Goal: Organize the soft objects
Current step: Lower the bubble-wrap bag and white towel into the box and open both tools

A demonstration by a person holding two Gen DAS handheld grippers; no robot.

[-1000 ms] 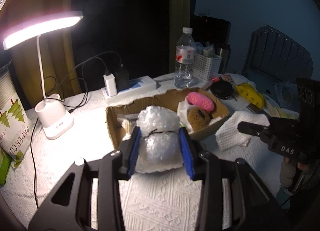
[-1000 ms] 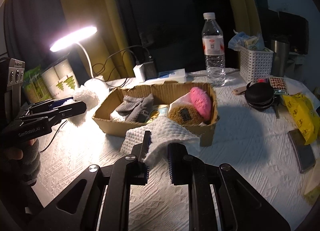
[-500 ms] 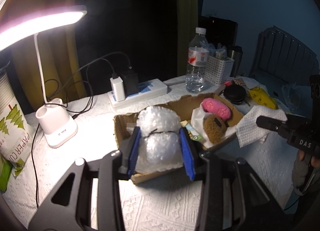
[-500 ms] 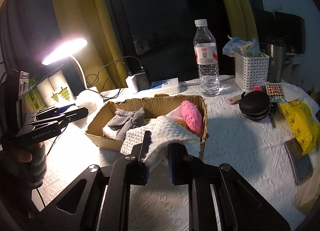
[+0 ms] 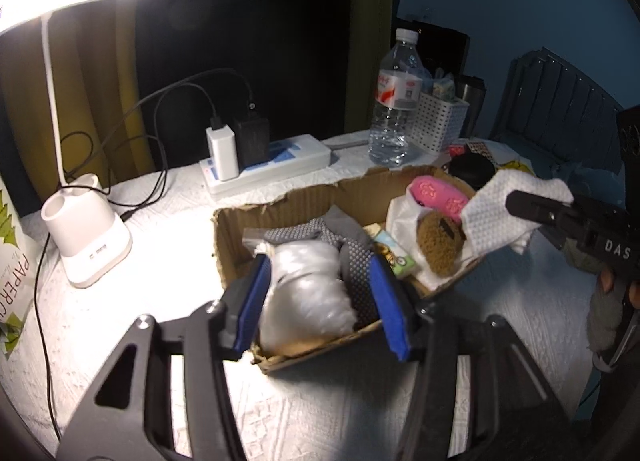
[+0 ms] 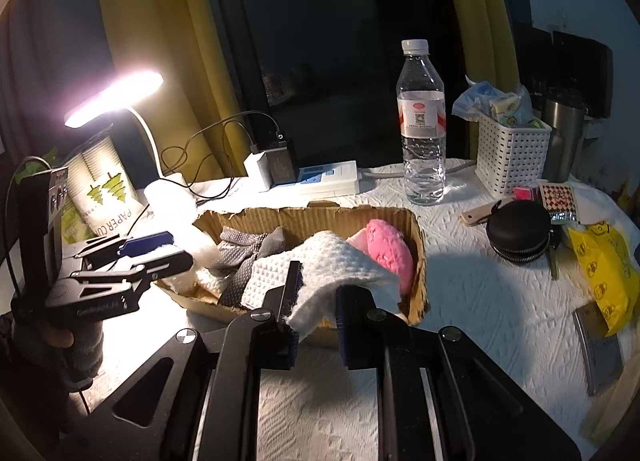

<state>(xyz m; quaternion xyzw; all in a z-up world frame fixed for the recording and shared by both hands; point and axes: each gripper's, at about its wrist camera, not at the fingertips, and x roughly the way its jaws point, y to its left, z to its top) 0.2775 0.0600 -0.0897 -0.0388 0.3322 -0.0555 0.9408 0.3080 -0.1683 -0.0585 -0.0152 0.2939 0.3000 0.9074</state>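
1. The left hand-held gripper (image 5: 320, 301) has its blue pads spread wide on either side of a bubble wrap bundle (image 5: 306, 293); the left pad touches the bundle, while a gap shows between the bundle and the right pad, so the jaws stand apart without squeezing it
2. The bubble wrap bundle sits in the near-left end of the cardboard box (image 5: 280, 205), resting against the grey dotted gloves (image 5: 320, 229) that lie behind and to its right
3. The right hand-held gripper (image 6: 316, 313) is closed narrowly on a fold of the white waffle cloth (image 6: 320, 261), which drapes forward from the jaws over the near rim of the box, above its right half
4. Inside the right end of the box lie a pink sponge (image 5: 440, 193) and a brown fuzzy item (image 5: 440, 245), with a small printed packet (image 5: 394, 255) between that item and the gloves
5. The box stands on the desk (image 6: 460, 285), covered in white embossed paper
6. Behind the box are a power strip (image 5: 276, 169) with chargers plugged in, a water bottle (image 6: 421, 125) and a white basket (image 6: 510, 149)
7. A lit desk lamp (image 5: 86, 237) stands to the left of the box; a black round case (image 6: 518, 237) and a yellow bag (image 6: 604, 273) lie to its right
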